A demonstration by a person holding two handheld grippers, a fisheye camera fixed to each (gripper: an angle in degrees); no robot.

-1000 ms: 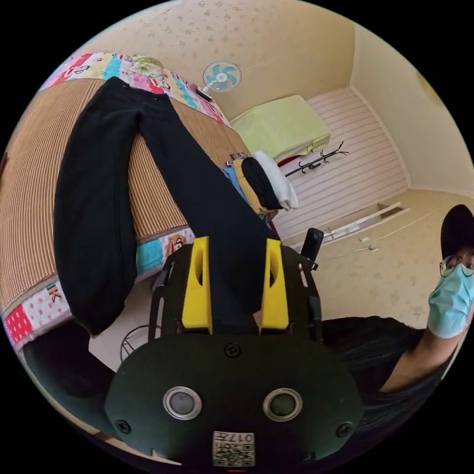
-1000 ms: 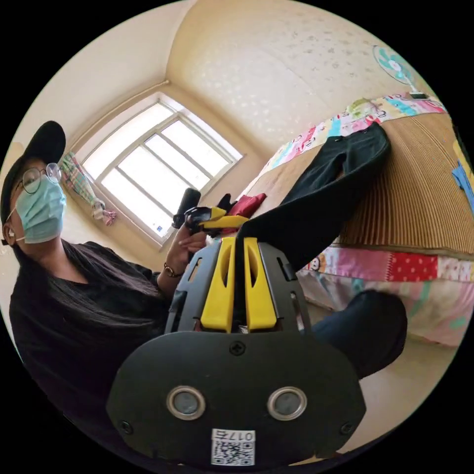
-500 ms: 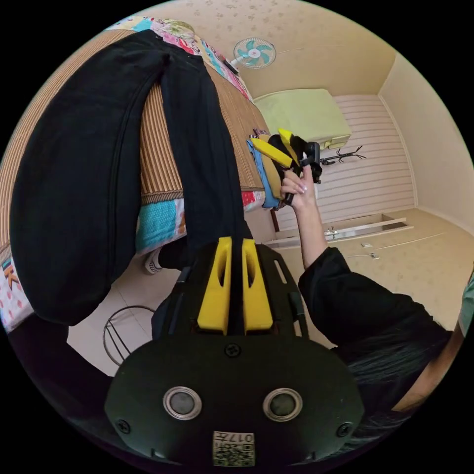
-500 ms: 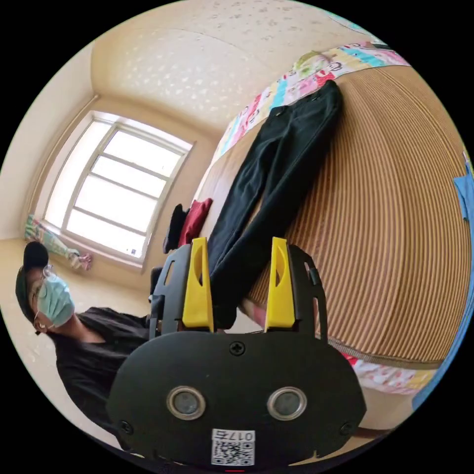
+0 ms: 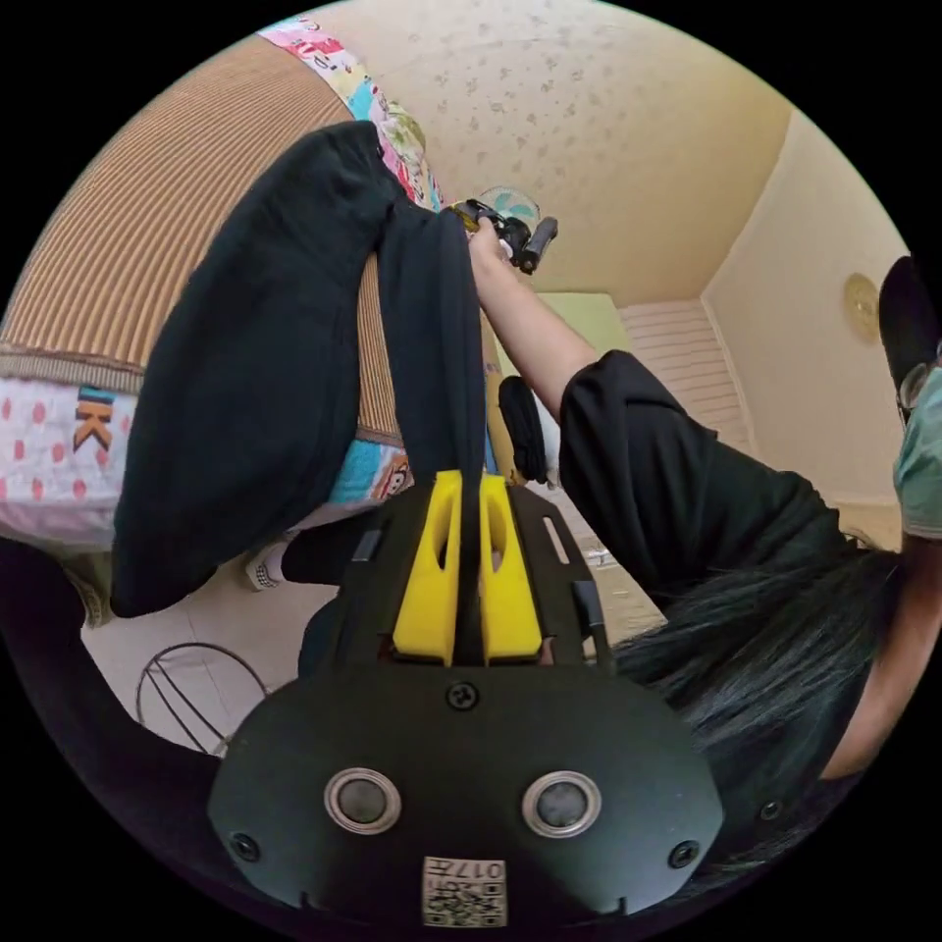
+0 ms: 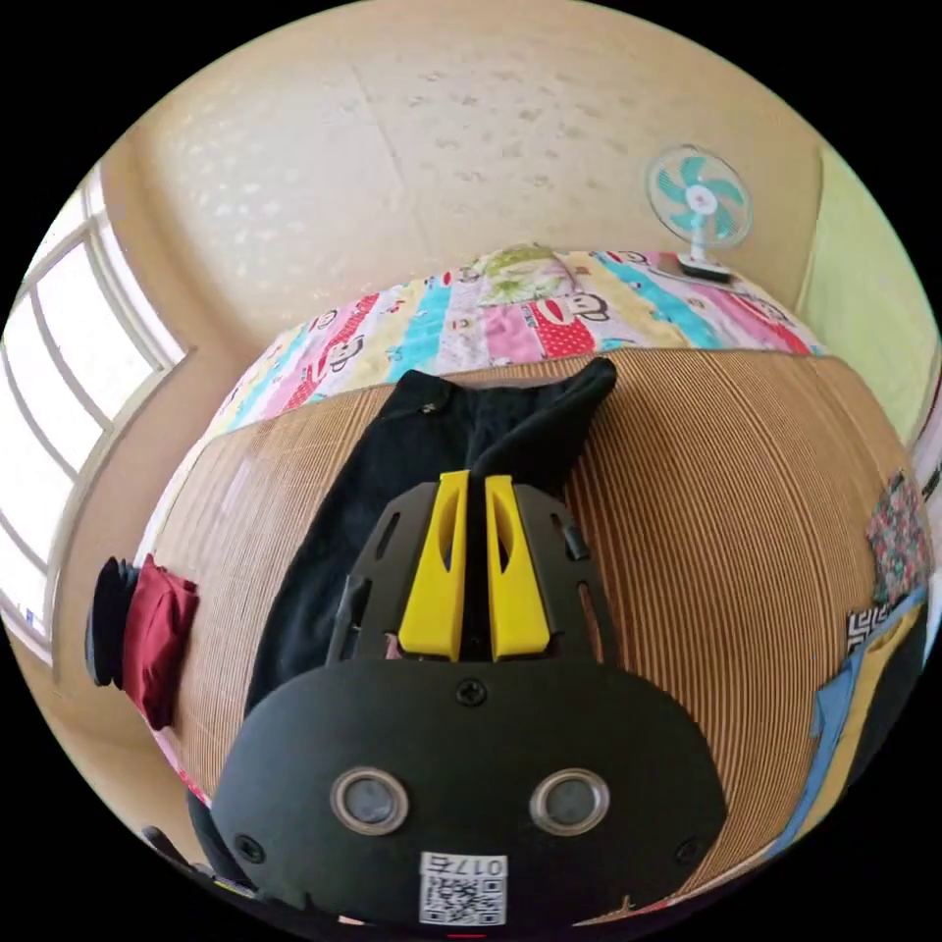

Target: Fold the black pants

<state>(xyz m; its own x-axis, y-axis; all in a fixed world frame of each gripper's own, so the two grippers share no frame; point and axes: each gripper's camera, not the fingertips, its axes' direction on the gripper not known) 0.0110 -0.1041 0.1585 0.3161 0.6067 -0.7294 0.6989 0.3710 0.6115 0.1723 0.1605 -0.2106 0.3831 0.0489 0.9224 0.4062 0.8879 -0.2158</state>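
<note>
On woven mat (image 6: 746,510), black pants (image 6: 412,471), edge-draped.

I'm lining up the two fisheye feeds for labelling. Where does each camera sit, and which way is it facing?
Left gripper view: rides behind the left tool, low by the bed's edge, facing along a pant leg of the black pants toward the right tool; the person's arm crosses it.
Right gripper view: rides behind the right tool, above the striped mat, facing the waistband and the fan.
Shared: pants, mat, fan.
</note>
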